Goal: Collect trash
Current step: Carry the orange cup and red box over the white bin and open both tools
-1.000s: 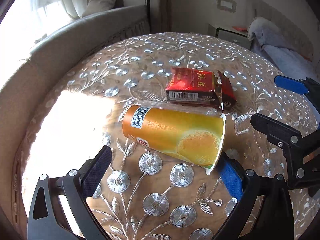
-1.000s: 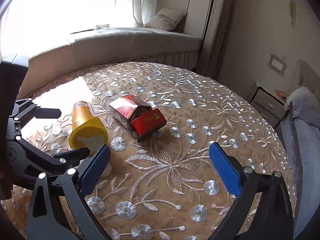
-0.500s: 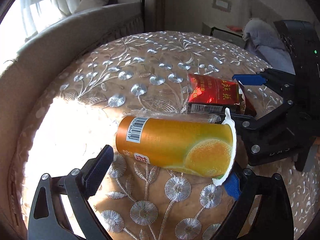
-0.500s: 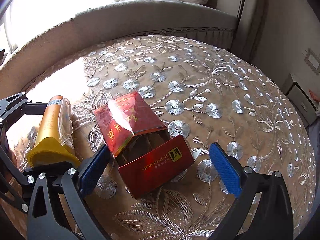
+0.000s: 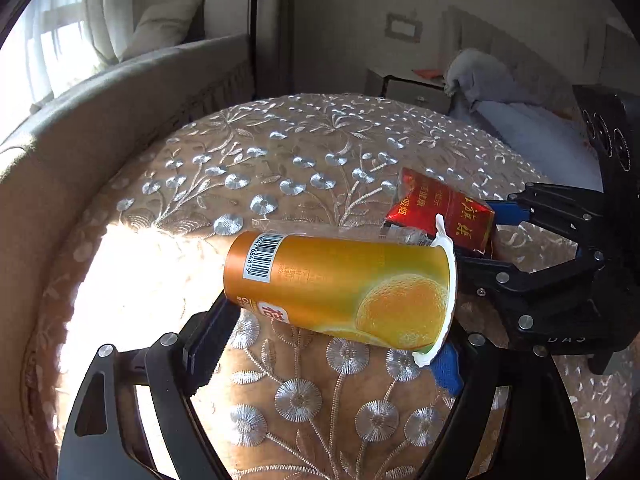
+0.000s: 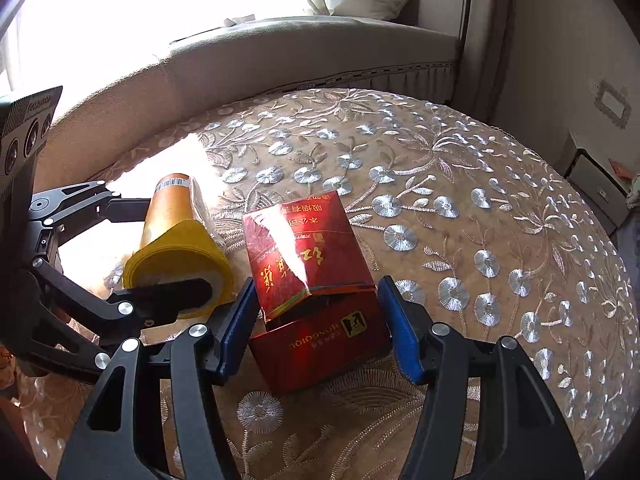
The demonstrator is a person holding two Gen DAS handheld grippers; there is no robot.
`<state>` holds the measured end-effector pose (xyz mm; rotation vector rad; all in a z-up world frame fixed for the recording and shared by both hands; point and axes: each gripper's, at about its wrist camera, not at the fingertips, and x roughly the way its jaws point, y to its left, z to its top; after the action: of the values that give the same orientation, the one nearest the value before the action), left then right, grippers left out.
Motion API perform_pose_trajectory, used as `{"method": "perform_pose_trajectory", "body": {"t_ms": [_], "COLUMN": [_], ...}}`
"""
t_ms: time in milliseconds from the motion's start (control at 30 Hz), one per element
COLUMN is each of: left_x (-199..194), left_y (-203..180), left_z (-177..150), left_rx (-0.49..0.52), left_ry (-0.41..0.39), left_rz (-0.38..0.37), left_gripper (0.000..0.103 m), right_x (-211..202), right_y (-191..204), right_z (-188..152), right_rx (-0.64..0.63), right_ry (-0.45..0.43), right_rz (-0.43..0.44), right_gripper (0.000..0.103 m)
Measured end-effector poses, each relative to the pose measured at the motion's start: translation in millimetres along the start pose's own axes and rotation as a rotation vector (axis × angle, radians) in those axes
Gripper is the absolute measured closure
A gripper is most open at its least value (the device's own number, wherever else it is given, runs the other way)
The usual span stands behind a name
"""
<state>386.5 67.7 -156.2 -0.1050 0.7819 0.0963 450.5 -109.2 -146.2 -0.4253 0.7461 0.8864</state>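
Note:
An orange juice cup [image 5: 340,284] lies on its side on the embroidered tablecloth [image 5: 300,168]. My left gripper [image 5: 324,344] has its fingers at the cup's two ends and looks shut on it, with the cup raised slightly. The cup also shows in the right wrist view [image 6: 176,244]. A red cigarette carton [image 6: 312,280] with an open flap lies beside the cup. My right gripper [image 6: 316,328] has its blue pads on either side of the carton, closed in on it. The carton also shows in the left wrist view [image 5: 440,212].
A clear plastic wrapper [image 5: 304,228] lies behind the cup. A curved grey sofa [image 6: 280,48] runs along the table's far side under a bright window. A bedside cabinet [image 5: 404,84] and a bed with a blue-grey blanket [image 5: 520,112] stand to the right.
Both grippers moved in on the trash. The left fingers narrowed around the cup and the cup rose a little. The right fingers narrowed around the red carton.

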Motion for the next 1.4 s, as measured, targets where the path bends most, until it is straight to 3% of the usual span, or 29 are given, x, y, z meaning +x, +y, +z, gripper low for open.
{"method": "perform_pose_trajectory", "body": {"t_ms": [233,433,700,1000,1400], "left_x": [-79.8,-131.7,-177.0,-203.4,-199.3], "left_y": [-28.1,-69.9,-131.7,-209.9,-308.6], "left_z": [-29.6,-63.2,-108.4,-163.5,-223.8], "left_rx": [0.108,0.203,0.287,0.461,0.701], "left_ry": [-0.132,-0.162,-0.175,-0.158,-0.092], "left_rz": [-0.008,-0.092,-0.205,-0.337,-0.497], "left_gripper": [0.021,0.021,0.021,0.021,0.021], "right_x": [-79.5,-148.6,-211.9,-272.1,-316.5], "right_y": [35.0,65.4,92.8,119.2,121.9], "right_z": [-34.1,-85.9,-157.1,-239.7,-345.2], "right_rx": [0.006,0.071,0.2,0.322,0.511], "right_ry": [-0.097,-0.138,-0.132,-0.099,0.001], "right_rz": [-0.071,-0.16,-0.294,-0.437,-0.613], "right_gripper": [0.042,0.041,0.041,0.041,0.041]}}
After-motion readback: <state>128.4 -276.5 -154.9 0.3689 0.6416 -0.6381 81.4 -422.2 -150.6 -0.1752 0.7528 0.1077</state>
